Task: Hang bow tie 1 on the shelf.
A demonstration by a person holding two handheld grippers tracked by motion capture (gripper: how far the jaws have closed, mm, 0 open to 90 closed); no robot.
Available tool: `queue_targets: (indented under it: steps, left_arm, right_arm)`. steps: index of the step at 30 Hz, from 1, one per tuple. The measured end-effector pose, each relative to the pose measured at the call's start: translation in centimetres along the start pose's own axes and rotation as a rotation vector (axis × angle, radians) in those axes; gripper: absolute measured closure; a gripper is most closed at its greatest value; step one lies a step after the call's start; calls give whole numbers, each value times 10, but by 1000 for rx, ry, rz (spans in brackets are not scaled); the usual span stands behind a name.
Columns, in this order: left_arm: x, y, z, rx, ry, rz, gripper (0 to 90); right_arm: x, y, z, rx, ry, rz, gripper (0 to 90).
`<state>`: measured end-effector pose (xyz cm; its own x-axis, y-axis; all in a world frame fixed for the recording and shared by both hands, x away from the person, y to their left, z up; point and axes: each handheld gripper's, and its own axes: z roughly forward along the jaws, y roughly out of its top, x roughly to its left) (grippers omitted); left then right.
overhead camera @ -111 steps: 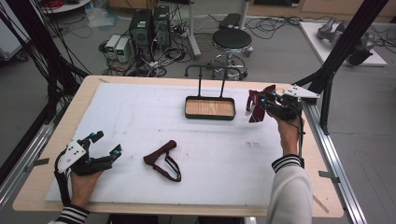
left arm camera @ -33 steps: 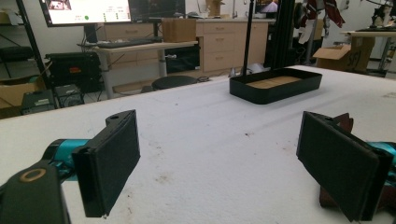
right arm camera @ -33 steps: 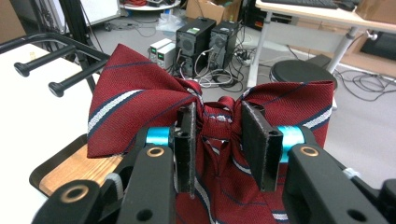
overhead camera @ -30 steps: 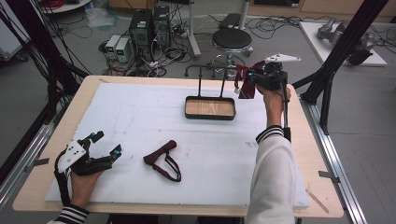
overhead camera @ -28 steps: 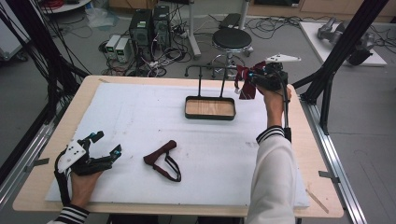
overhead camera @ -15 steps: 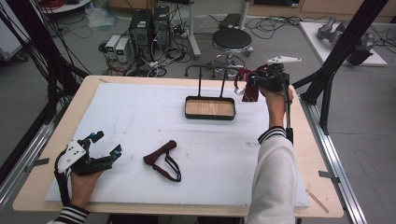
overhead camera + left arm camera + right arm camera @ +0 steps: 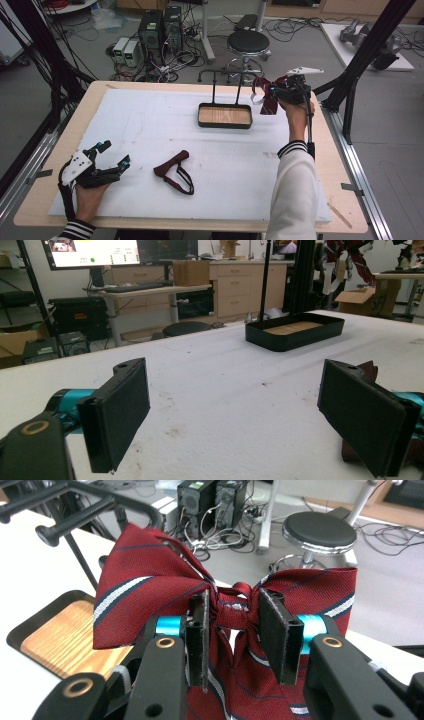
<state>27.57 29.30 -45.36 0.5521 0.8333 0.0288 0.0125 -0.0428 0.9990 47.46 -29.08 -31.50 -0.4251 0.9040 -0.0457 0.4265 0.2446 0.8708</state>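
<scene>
Right tool (image 7: 230, 630) pinching red bow tie (image 7: 150, 595) at its knot
High view: upper right, beside tray (image 7: 224, 123); left tool (image 7: 107, 160) spread, lower left on surface (image 7: 150, 125); second tie (image 7: 172, 170) near it

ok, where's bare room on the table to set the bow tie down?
Free: the white mat left of the black tray, and between tray and second bow tie. Crowded: near the left hand-held gripper, and the rack behind the tray.

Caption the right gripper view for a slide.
Right tongs shut on the knot of a red striped bow tie, held above the wood-bottomed black tray.
</scene>
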Motion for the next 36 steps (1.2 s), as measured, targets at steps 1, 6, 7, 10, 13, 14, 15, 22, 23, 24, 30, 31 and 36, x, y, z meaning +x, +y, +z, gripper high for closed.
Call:
queue_targets:
  steps: [1,6,7,10,13,14,15,22,23,24,30,31,36]
  left_arm:
    - [0,0,0,-1,0,0,136]
    - [0,0,0,-2,-1,0,136]
    - [0,0,0,-2,-1,0,136]
    - [0,0,0,-2,0,-1,136]
    - [0,0,0,0,1,1,136]
    - [0,0,0,-1,0,1,136]
    - [0,0,0,-1,0,1,136]
    - [0,0,0,-1,0,0,136]
    - [0,0,0,-1,0,0,136]
    - [0,0,0,-1,0,0,136]
    - [0,0,0,-1,0,0,136]
    - [0,0,0,-1,0,0,136]
    - [0,0,0,-1,0,1,136]
  right_arm:
    - [0,-1,1,14,2,-2,666]
    - [-1,-16,5,6,-2,9,665]
    - [-2,-18,6,27,8,22,664]
    - [0,-19,8,25,13,12,663]
    - [3,-17,9,6,15,-6,662]
    - [4,-17,10,6,18,-5,661]
    - [4,-17,11,10,22,-6,658]
    - [8,-17,15,20,43,-14,653]
    - [8,-17,15,20,42,-15,644]
    - [8,-17,15,20,42,-16,627]
    - [8,-17,14,33,41,-11,465]
    - [8,-17,13,31,43,-8,419]
    - [7,-17,11,28,48,-2,235]
